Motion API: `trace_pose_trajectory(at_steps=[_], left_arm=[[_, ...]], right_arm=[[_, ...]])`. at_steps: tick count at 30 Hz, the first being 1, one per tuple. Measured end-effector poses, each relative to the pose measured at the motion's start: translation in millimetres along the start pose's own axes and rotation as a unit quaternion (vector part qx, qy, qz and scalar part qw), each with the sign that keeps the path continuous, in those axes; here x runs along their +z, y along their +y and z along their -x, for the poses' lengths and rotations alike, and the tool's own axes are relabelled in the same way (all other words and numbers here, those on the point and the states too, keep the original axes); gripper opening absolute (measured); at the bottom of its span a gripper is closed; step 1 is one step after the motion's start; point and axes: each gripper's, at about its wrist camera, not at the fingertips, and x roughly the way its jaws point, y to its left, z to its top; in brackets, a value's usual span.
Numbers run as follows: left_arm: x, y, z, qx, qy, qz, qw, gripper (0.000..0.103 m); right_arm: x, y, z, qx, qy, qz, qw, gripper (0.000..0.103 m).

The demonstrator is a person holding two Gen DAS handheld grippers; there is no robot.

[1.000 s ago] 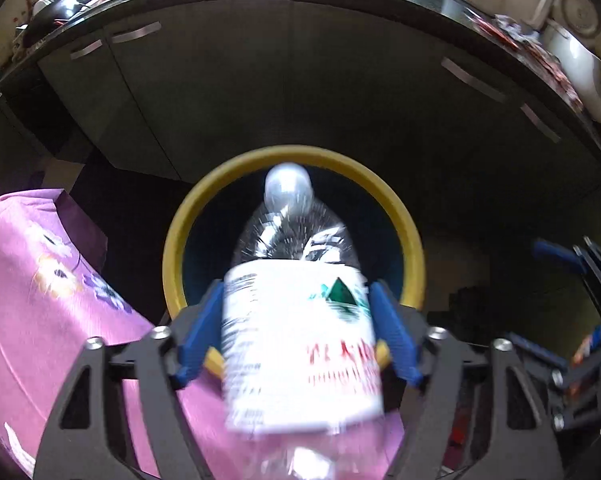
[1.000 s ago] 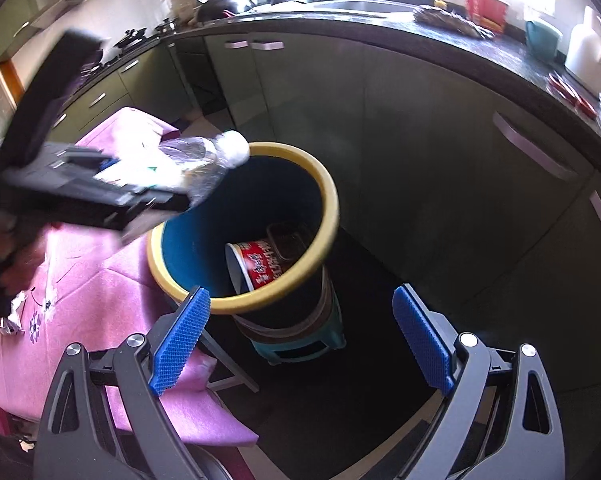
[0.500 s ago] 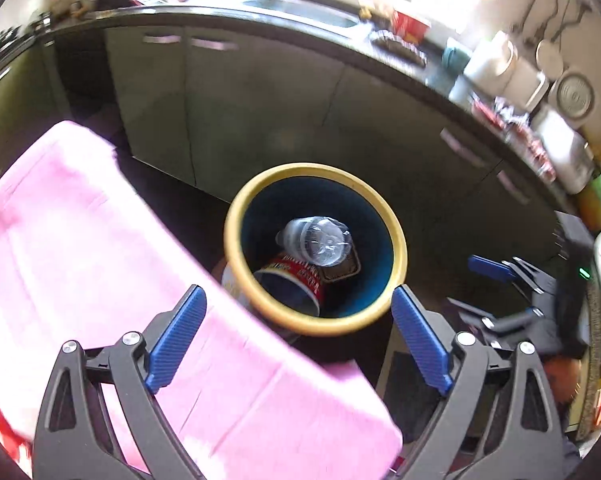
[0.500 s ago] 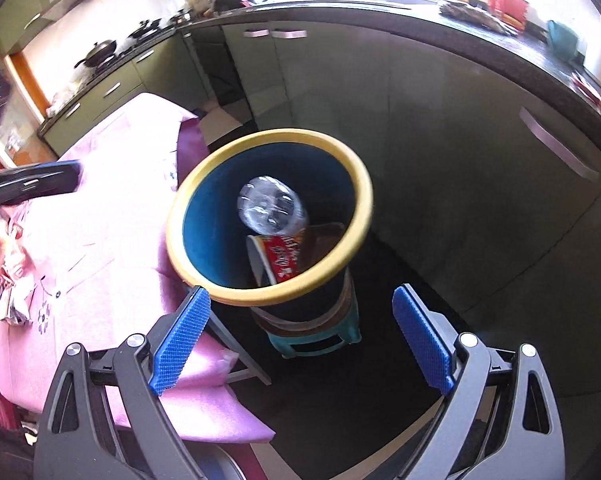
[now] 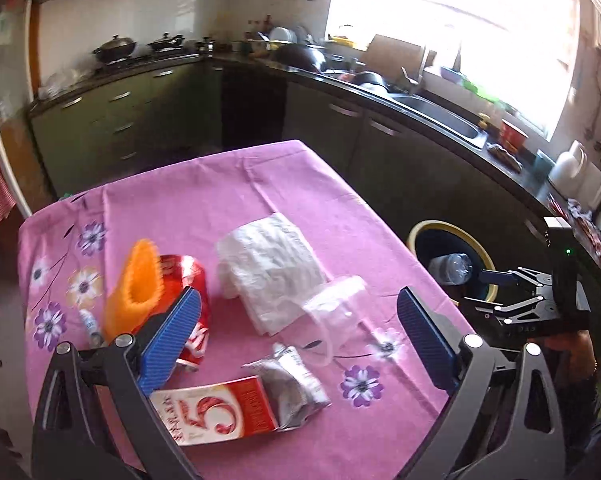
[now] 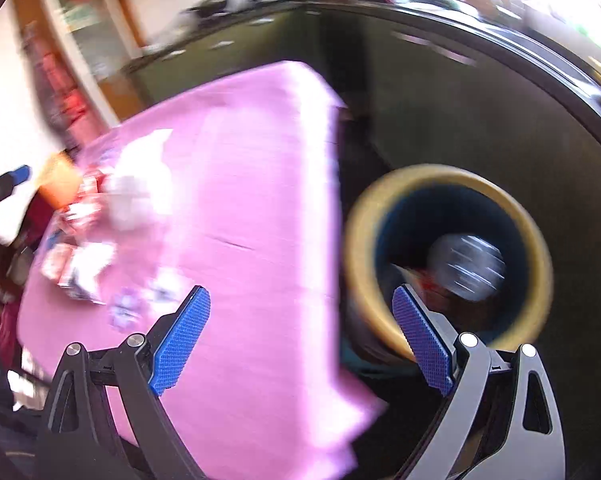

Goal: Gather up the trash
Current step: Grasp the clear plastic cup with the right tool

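Bottle [image 5: 451,269] lies in the bin [image 5: 420,233], so you're between pickups: left gripper [image 5: 300,345] has just been opening its jaws, empty above the tabletop [image 5: 204,192] litter, right gripper [image 6: 300,344] spread too; next, close on the clear cup [image 5: 336,312].

Dark green kitchen cabinets [image 5: 148,120] under a black counter [image 5: 420,96], white-tiled wall [image 5: 140,8], glaring bright window [image 5: 460,20].

Matt pink cloth [image 5: 228,184] bears white crumpled paper [image 5: 268,264], a glossy can [image 5: 188,276], clear plastic [image 5: 336,312]

A home kitchen: stove with woks [image 5: 114,49], sink [image 5: 440,114], green cabinets [image 5: 112,128].
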Motion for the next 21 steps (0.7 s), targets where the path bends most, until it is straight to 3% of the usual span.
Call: trace_pose_trajectory(at_steps=[7,12,14,21], left_arm=[[-27,49,29,0.035,-0.016,0.051,0.9979,0.094],[-32,61,36,0.036,-0.023,0.062,0.9972,0.094],[-35,62,35,0.032,-0.023,0.065,0.9971,0.094],[-42,66,34,0.026,-0.021,0.064,0.9974,0.094]], right_arm=[[28,95,-34,0.089,-0.019,0.059,0.994,0.098],[33,135,-57,0.088,-0.008,0.071,0.994,0.098],[35,142,-64,0.067,-0.012,0.071,0.995,0.098],[46,145,-96,0.044,0.008,0.064,0.997,0.098]])
